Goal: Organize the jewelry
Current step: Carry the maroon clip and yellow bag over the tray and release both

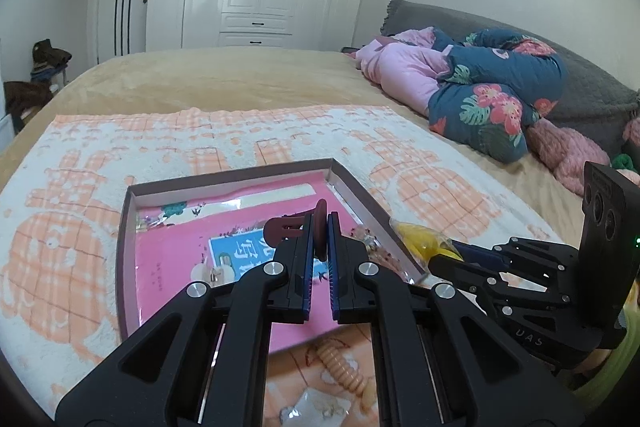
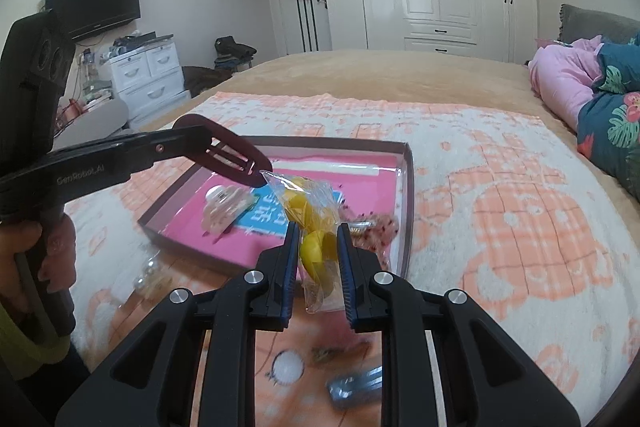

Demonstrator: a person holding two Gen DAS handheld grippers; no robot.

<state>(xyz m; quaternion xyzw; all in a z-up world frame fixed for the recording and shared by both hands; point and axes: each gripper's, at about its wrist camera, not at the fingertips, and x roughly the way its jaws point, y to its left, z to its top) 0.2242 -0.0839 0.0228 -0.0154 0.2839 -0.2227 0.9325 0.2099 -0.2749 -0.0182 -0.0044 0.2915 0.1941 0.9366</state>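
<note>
Taking the shallow box [image 2: 408, 195] with the pink lining as the landmark, the loose pieces lie nearest the cameras, on the towel [image 2: 520, 187] short of the box's near edge: a ribbed peach clip [image 1: 344, 367], a small clear packet [image 1: 320, 407], a blurred grey-blue clip [image 2: 354, 389] and a round white piece [image 2: 287, 366]. They seem to be waiting their turn to go in. Just over that near edge the right claw [image 2: 319, 255] is clamped on a clear bag [image 2: 308, 211] holding yellow pieces, gripped at the lower half so the top stands free above the fingers; held so, it can probably be lowered straight into the box. Above the middle of the box the left claw [image 1: 320, 239] is closed on a dark maroon snap clip [image 2: 224, 151], pinched by one end so its long body juts out past the fingertips, whose tip almost touches the top of the bag. I judge both pieces are being carried to the box at once. Inside the box, toward its left side, a pale claw clip [image 2: 224, 203] already lies on the lining, and by the right wall sits something beaded in pink and red [image 2: 376, 223], too blurred to name. Beyond the far wall of the box the towel runs on over the tan bed [image 1: 240, 75].
</note>
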